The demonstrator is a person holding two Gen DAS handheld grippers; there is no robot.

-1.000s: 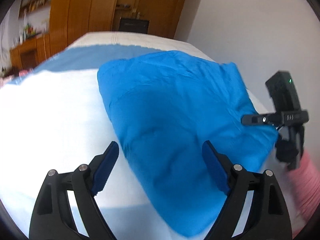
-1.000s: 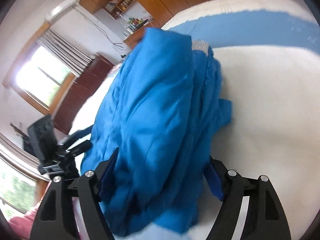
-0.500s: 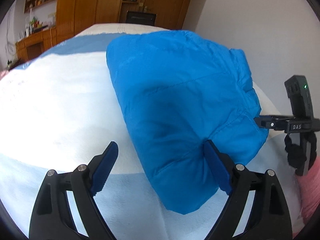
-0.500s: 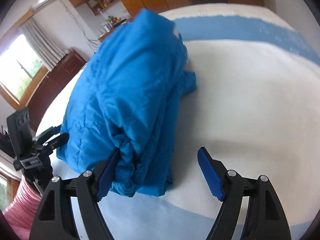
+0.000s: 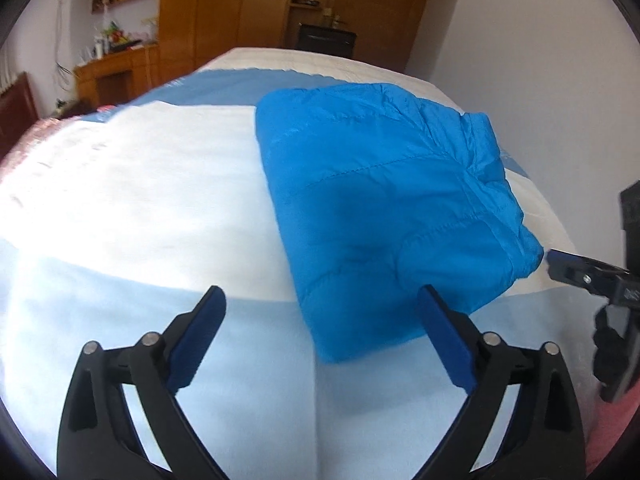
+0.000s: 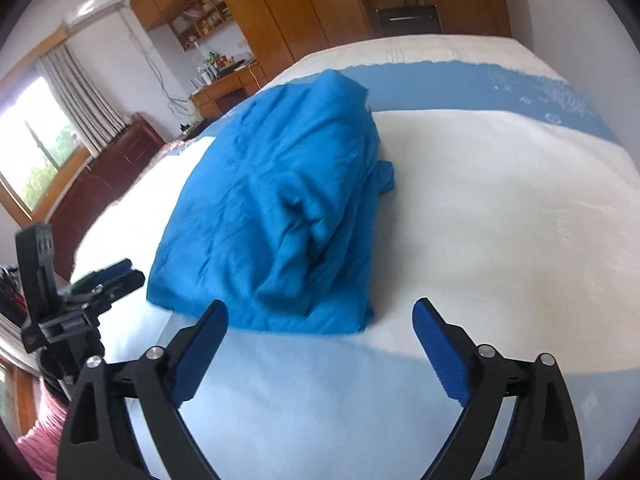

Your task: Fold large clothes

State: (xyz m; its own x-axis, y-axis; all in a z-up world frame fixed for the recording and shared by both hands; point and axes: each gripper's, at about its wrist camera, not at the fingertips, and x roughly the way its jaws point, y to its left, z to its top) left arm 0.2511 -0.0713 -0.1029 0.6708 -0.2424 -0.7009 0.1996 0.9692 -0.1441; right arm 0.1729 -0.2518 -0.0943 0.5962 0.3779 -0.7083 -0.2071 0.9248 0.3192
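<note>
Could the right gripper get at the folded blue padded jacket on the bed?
Probably yes. The right gripper is open just short of the folded blue padded jacket, with only bare bed cover between them.

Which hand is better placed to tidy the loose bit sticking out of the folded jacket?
Probably right. The loose flap pokes out on the jacket's side facing the open right gripper; the left gripper faces the smooth folded edge.
</note>
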